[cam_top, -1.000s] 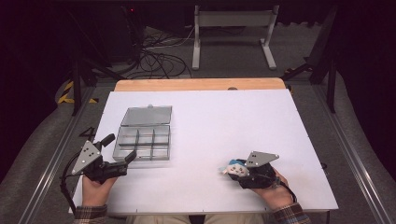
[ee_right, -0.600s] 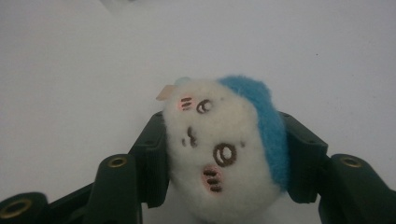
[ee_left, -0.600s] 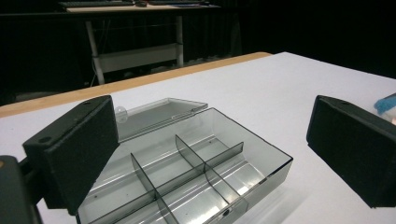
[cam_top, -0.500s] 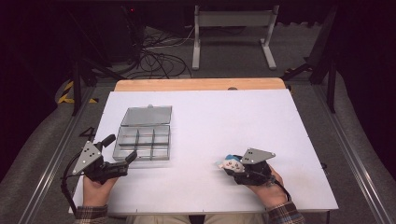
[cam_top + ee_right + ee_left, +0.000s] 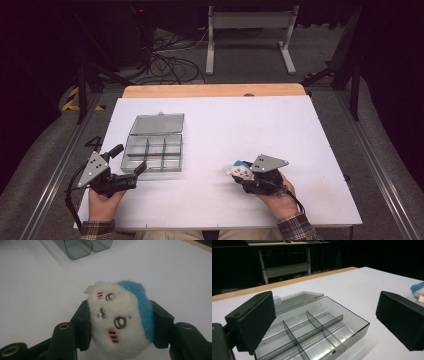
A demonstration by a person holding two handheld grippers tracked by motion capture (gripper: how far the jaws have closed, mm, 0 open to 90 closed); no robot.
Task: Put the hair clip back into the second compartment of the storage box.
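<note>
The plush toy (image 5: 120,322), a small white ball with a blue patch and a stitched face, sits clamped between the two black jaws of the right gripper (image 5: 120,326) in the lower middle of the right gripper view. The jaws press into its sides, one on the white fur and one on the blue. They have just been closing, with the toy between them. Its face is turned toward the camera and tilted. A small peach-coloured tag sticks out at its top.

In the high view the plush toy (image 5: 240,169) shows in the lower centre-right of the frame, at the tip of the right gripper (image 5: 239,172), over the white table (image 5: 240,125). A hand in a plaid sleeve holds that gripper from the bottom edge.

The clear compartment box (image 5: 154,152) lies left of centre in the high view, well apart from the toy, with its lid (image 5: 157,123) folded flat back behind it. Its divided cells look empty.

The left gripper (image 5: 129,161) rests at the lower left of the high view, just beside the box's near left corner. In the left gripper view its jaws stand wide apart at the left and right edges, nothing between them, with the compartment box (image 5: 312,330) lying in the lower middle beyond. A sliver of the plush toy (image 5: 418,291) shows at the right edge.
</note>
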